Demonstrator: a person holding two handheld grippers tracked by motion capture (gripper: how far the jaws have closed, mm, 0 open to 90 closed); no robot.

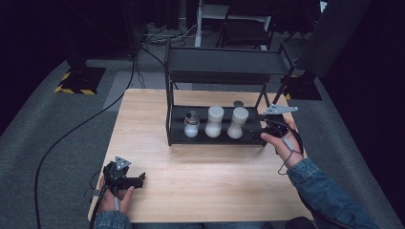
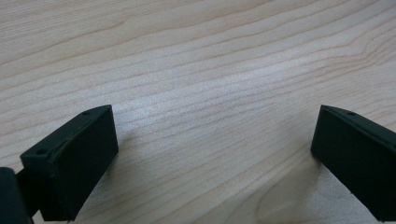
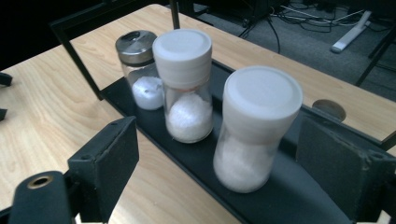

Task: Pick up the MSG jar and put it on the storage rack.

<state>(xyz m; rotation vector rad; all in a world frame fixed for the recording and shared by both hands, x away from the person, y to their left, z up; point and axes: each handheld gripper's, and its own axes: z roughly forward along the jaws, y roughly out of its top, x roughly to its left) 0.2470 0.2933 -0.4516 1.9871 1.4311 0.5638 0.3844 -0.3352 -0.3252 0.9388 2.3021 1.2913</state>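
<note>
Right gripper (image 3: 215, 154), jaws open and empty, faces the nearest white-capped jar (image 3: 254, 130) at the right end of the rack's lower shelf (image 3: 154, 126); centre the jaws on its waist before closing.

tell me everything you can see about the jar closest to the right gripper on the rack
The jar is clear, glass or plastic by its look, with a narrowed waist and a wide white ribbed cap that is on. White grains fill roughly its lower half. It stands upright on the bottom shelf of the black rack, at the right end of a row of three, apart from the middle jar. The right gripper is open, its jaws standing either side of the jar without touching it.
</note>
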